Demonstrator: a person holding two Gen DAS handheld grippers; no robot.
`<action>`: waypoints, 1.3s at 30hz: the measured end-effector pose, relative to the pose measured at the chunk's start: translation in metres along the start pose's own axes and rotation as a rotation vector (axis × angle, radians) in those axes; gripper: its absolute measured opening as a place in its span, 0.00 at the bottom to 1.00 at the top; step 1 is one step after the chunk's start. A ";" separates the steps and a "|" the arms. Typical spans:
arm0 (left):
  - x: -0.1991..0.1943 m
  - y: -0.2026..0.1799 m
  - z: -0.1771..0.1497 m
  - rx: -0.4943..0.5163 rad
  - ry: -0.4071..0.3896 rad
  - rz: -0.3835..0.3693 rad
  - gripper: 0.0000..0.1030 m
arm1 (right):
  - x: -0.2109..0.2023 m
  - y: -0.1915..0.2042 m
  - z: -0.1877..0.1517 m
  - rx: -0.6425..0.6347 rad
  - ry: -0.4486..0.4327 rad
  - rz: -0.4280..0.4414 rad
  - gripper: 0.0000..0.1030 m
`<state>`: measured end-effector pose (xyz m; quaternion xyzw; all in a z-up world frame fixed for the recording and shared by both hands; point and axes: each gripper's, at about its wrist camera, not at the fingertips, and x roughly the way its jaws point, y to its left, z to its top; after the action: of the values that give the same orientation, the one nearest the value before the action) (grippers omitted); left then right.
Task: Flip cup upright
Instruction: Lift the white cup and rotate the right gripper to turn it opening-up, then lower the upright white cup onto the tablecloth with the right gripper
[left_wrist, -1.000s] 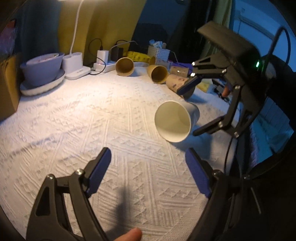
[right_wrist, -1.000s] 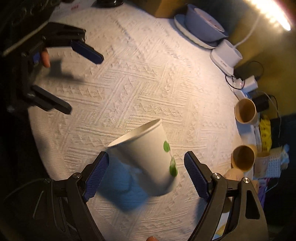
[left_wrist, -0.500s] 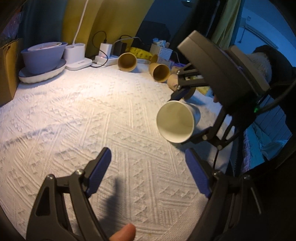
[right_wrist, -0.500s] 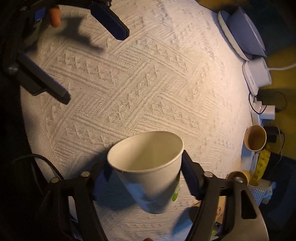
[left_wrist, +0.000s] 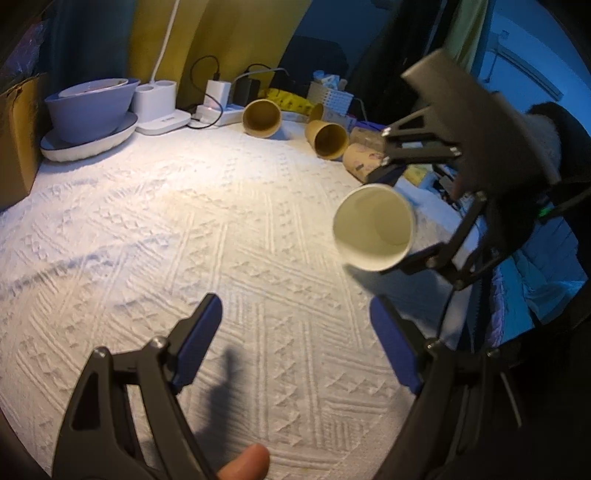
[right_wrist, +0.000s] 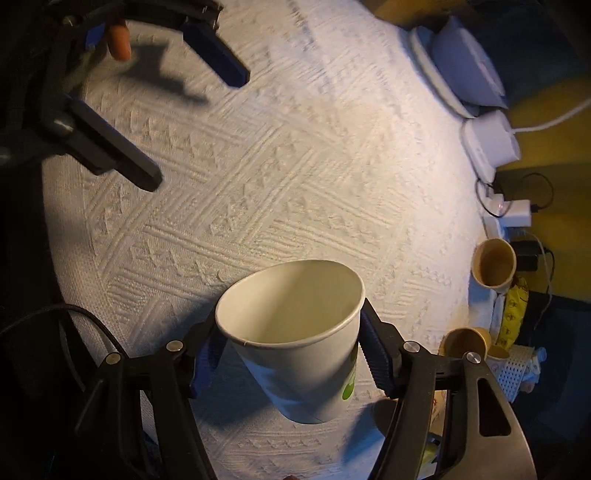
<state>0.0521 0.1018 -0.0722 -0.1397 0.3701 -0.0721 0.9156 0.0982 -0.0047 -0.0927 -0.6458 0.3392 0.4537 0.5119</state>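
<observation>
A white paper cup (right_wrist: 295, 339) with green spots is held between the fingers of my right gripper (right_wrist: 291, 354), which is shut on its sides. The cup is lifted off the white textured cloth (right_wrist: 280, 177) and tilted, its mouth up and away from the camera. In the left wrist view the same cup (left_wrist: 373, 229) hangs in the air at the right, mouth towards the camera, with the right gripper (left_wrist: 417, 218) around it. My left gripper (left_wrist: 295, 339) is open and empty low over the cloth, left of the cup.
Several brown paper cups (left_wrist: 262, 118) lie on their sides at the far edge. A bowl on a plate (left_wrist: 88, 110), a white lamp base (left_wrist: 159, 107) and a power strip with chargers (left_wrist: 218, 107) stand at the back left. A cardboard box (left_wrist: 14, 136) is at the left.
My right gripper closed on the cup, lifted it off the cloth and turned it from lying on its side towards mouth-up. The left gripper stayed open.
</observation>
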 end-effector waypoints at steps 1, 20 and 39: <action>0.000 0.001 0.001 -0.002 0.001 0.012 0.81 | -0.005 -0.002 -0.002 0.018 -0.018 -0.008 0.68; 0.010 -0.051 0.035 0.100 -0.003 0.113 0.81 | -0.048 -0.050 -0.098 0.760 -0.555 -0.100 0.68; 0.051 -0.091 0.055 0.155 0.051 0.167 0.81 | -0.018 -0.038 -0.159 1.286 -0.717 -0.142 0.68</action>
<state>0.1244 0.0145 -0.0398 -0.0352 0.3970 -0.0277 0.9167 0.1639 -0.1498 -0.0527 -0.0507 0.3072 0.3142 0.8968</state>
